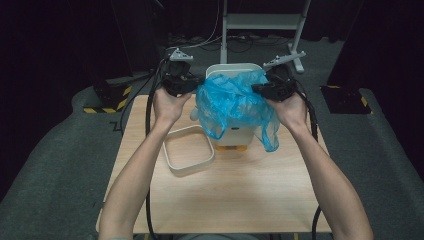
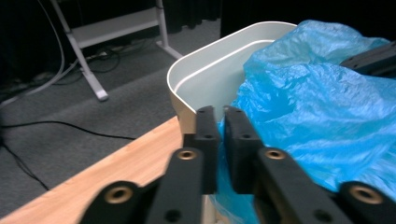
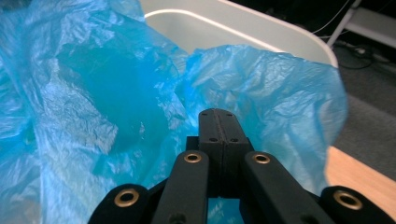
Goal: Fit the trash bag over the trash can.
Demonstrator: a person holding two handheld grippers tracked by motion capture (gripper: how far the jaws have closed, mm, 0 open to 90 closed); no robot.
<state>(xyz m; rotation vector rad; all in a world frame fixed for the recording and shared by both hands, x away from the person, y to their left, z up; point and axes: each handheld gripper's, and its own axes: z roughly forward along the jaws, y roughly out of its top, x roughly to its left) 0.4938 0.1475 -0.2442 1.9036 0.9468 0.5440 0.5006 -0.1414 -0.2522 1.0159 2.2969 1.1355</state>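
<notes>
Holding: both grippers gripped a blue plastic bag (image 1: 235,102) over the white bin (image 1: 216,70), far centre of the table (image 1: 240,195).
Left gripper (image 2: 218,122): jaws nearly together, bag edge pinched between.
Right gripper (image 3: 218,122): jaws pressed together on bag film.
Lid (image 1: 189,149): lay near-left of bin.

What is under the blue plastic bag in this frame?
The blue plastic bag, held by the left gripper and right gripper, drapes over a white bin. The bin's far rim and lower front show; its inside is mostly covered.
</notes>
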